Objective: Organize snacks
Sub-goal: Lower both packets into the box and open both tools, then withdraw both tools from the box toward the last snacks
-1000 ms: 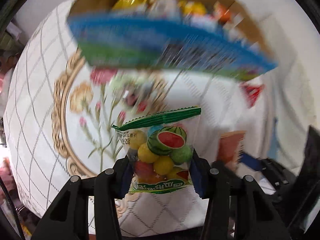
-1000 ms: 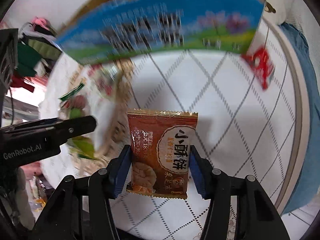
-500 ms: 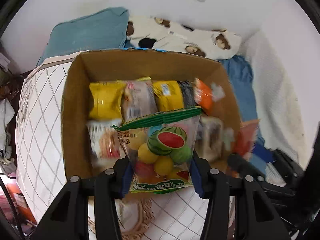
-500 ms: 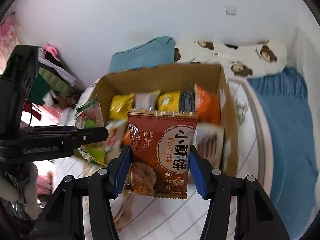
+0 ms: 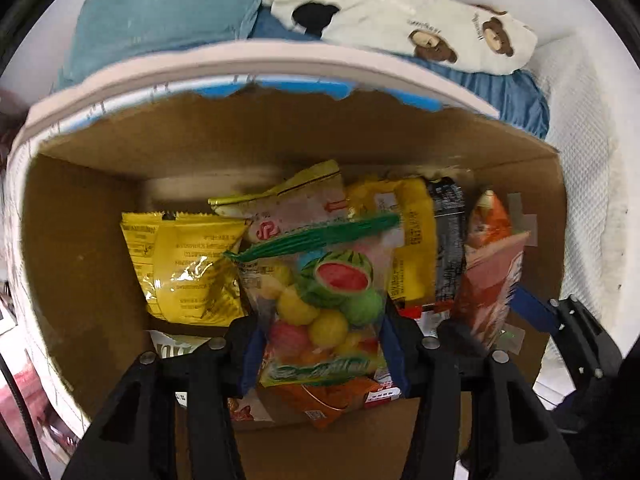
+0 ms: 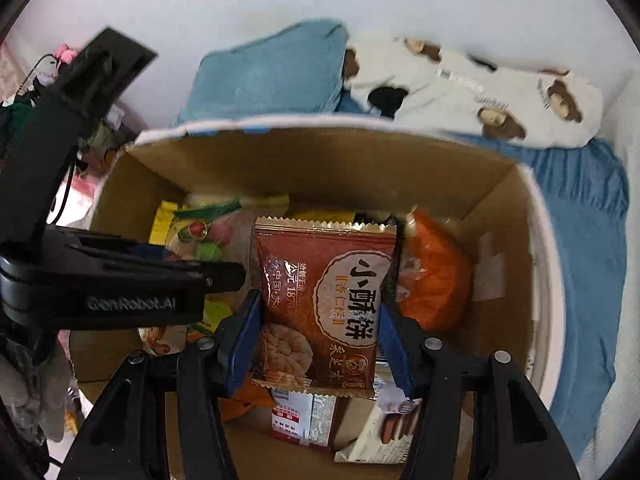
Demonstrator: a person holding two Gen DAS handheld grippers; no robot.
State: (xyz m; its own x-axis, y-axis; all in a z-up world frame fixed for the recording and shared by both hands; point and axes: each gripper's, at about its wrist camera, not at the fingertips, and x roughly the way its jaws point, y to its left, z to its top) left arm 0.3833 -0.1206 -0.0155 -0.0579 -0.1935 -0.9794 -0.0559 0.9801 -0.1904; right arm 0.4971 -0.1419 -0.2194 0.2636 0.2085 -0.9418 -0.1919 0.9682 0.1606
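Observation:
My left gripper (image 5: 320, 344) is shut on a clear fruit candy bag (image 5: 326, 300) with a green top and holds it inside the open cardboard box (image 5: 80, 272). My right gripper (image 6: 318, 340) is shut on a brown biscuit packet (image 6: 324, 304) and holds it over the same box (image 6: 500, 216). The left gripper (image 6: 120, 284) shows at the left of the right wrist view, with the candy bag (image 6: 204, 236) beyond it. The biscuit packet (image 5: 490, 280) shows at the right of the left wrist view. Several snack packs lie in the box.
In the box are a yellow pack (image 5: 184, 268), a black pack (image 5: 450, 240) and an orange pack (image 6: 436, 276). Behind the box lie a teal cushion (image 6: 272, 72), a white bear-print cloth (image 6: 480, 92) and a blue sheet (image 6: 584, 248).
Both grippers moved forward from above the patterned table to over and into the box, each still holding its packet. The box now fills both views.

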